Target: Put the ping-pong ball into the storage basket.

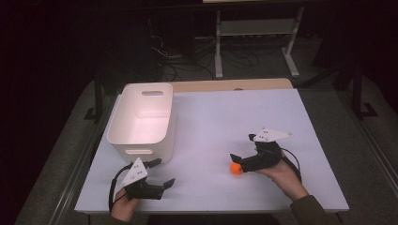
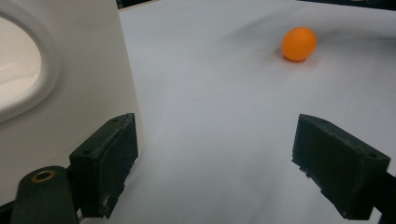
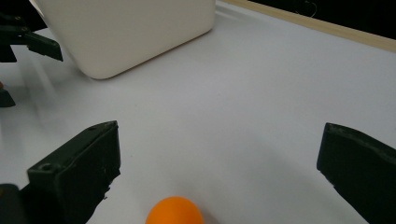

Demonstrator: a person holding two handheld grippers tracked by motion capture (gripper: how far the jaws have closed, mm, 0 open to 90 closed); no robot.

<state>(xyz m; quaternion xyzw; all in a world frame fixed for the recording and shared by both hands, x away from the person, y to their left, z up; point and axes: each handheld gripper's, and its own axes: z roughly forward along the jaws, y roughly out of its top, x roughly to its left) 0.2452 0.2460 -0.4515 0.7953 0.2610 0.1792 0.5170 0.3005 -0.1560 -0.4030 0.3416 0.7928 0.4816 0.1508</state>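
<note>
An orange ball [image 1: 235, 169] lies on the white table top [image 1: 244, 117], front and right of centre. My right gripper [image 1: 234, 164] is open around it; in the right gripper view the ball [image 3: 174, 212] sits low between the wide-apart jaws of that gripper [image 3: 219, 163], untouched by either. My left gripper [image 1: 164, 172] is open near the front left, just in front of a white bin [image 1: 143, 117]. In the left gripper view that gripper [image 2: 219, 158] holds nothing, with the bin wall [image 2: 70, 93] at its left jaw and the ball [image 2: 299, 44] farther off.
The bin [image 3: 126, 32] is an open-topped tub with handle slots, standing at the table's left. A wooden strip [image 1: 230, 85] runs along the far edge. Beyond it is a dark floor with cables and a white stand [image 1: 256, 28].
</note>
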